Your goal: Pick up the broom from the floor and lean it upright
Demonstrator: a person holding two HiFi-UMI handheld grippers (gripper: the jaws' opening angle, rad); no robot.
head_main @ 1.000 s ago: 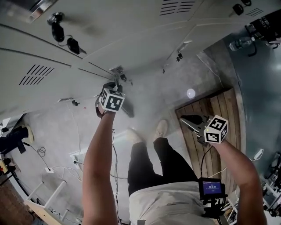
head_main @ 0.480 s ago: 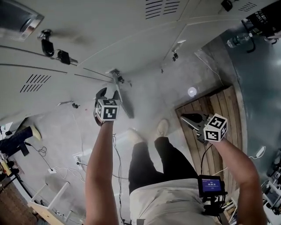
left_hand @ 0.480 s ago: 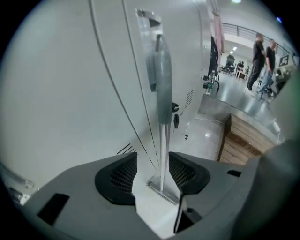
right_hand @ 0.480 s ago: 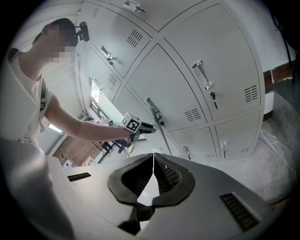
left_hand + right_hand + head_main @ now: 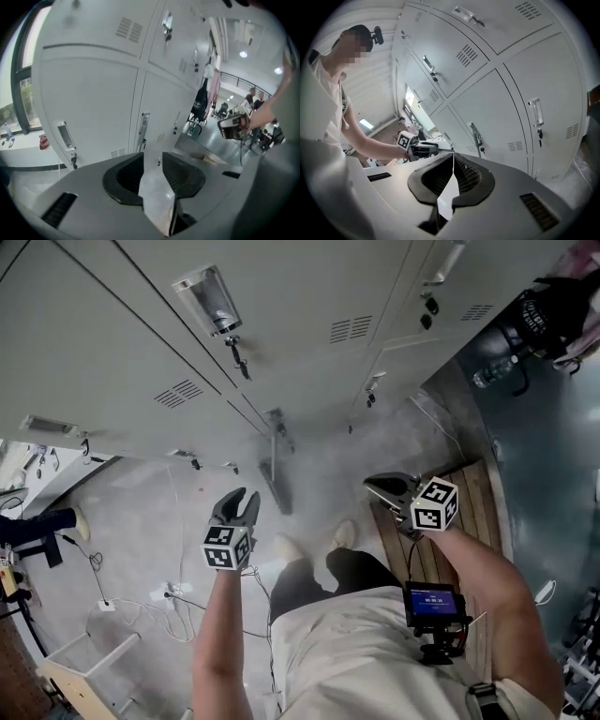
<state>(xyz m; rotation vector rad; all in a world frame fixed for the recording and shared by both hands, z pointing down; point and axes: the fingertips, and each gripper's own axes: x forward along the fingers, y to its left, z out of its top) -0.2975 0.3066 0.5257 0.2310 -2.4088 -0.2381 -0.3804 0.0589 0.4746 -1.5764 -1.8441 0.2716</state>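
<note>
head view, looking steeply down. the left gripper (image 5: 241, 501) sits at lower centre-left over the grey floor (image 5: 131, 493), its marker cube (image 5: 223, 547) facing the camera. its jaws stand apart and are closing, with nothing between them. in the left gripper view (image 5: 152, 159) the dark pads (image 5: 125, 177) leave a clear gap through which only the locker fronts show.

the right gripper (image 5: 373, 486), at centre-right, has its jaws drawn together at the tips and holds nothing. in the right gripper view (image 5: 452, 157) the pads (image 5: 468, 176) meet in a thin line, with locker doors behind them.

the broom (image 5: 277, 482) appears just above centre as a blurred grey shaft. it stands against the foot of the lockers (image 5: 141, 343) with its lower end on the floor. its head is too smeared to make out. in the frame it lies between the two grippers, above them, apart from both and touched by neither.

the person's shoes (image 5: 343, 532) are just below the broom. wooden boards (image 5: 473, 498) lie at the right, under the right gripper. loose cables (image 5: 173, 601) trail across the floor at lower left.
</note>
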